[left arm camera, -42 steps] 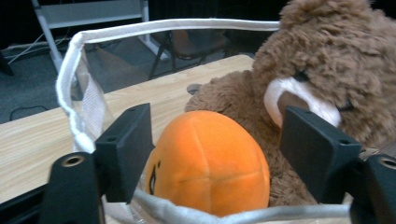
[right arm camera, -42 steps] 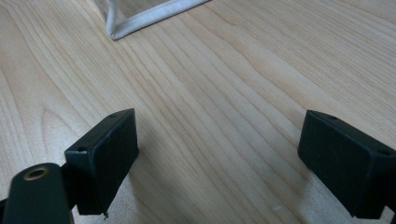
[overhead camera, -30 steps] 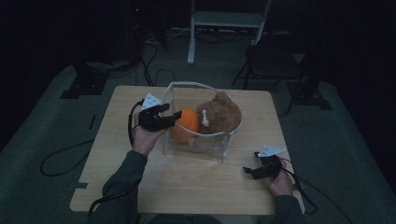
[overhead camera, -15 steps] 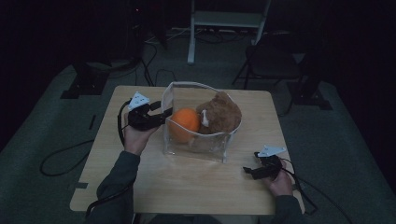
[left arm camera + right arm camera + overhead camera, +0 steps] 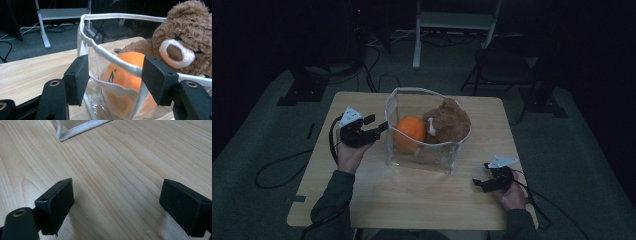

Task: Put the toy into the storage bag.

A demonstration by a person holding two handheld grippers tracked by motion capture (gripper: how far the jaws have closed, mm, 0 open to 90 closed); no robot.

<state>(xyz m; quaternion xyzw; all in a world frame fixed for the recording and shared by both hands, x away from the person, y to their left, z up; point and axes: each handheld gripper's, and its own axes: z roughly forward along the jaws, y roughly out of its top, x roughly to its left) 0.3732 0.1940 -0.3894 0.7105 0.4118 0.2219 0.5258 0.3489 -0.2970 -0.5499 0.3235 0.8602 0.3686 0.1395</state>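
A light wooden table (image 5: 412,195) with rounded corners stands on a grey carpeted floor (image 5: 262,150). Near its middle, toward the far edge, a clear plastic bin (image 5: 422,157) with a white rim sits directly on the wood. The bin's bottom corner (image 5: 61,135) rests flat on the grain. At the near right corner, the right gripper (image 5: 479,184) lies low on the tabletop, well apart from the bin.
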